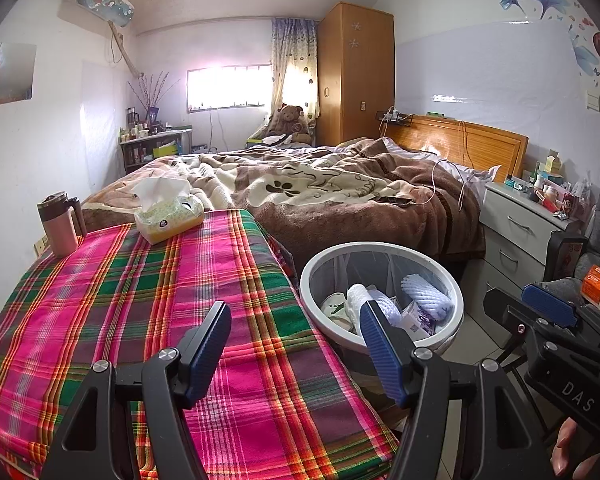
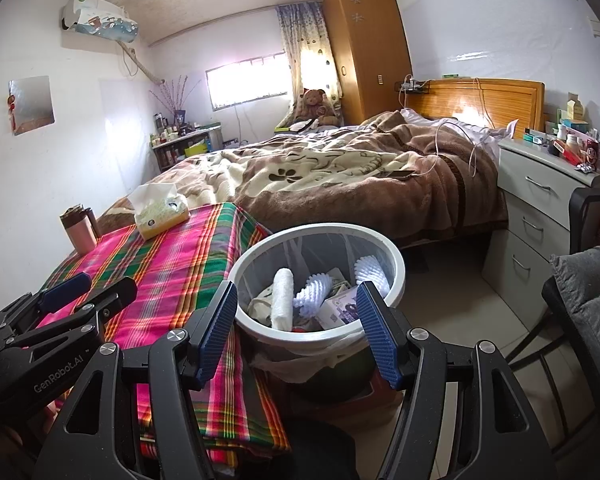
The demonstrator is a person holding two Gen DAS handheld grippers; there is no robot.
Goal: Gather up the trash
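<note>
A white round trash bin (image 1: 456, 288) (image 2: 396, 268) with a clear liner stands on the floor beside the table. It holds white foam nets (image 1: 426, 294) (image 2: 370, 268), a white foam roll (image 2: 283, 298), a small printed box (image 1: 418, 318) (image 2: 340, 310) and other scraps. My left gripper (image 1: 296, 312) is open and empty above the table's right edge. My right gripper (image 2: 298, 294) is open and empty just above the bin's near rim. The right gripper also shows in the left wrist view (image 1: 540, 304); the left gripper shows in the right wrist view (image 2: 80, 292).
A table with a pink and green plaid cloth (image 1: 160, 300) (image 2: 172, 264) carries a tissue pack (image 1: 168, 216) (image 2: 160, 212) and a pink mug (image 1: 58, 224) (image 2: 78, 232). A bed (image 1: 320, 192) lies behind. A grey nightstand (image 2: 540, 208) and a chair (image 2: 580, 300) stand at the right.
</note>
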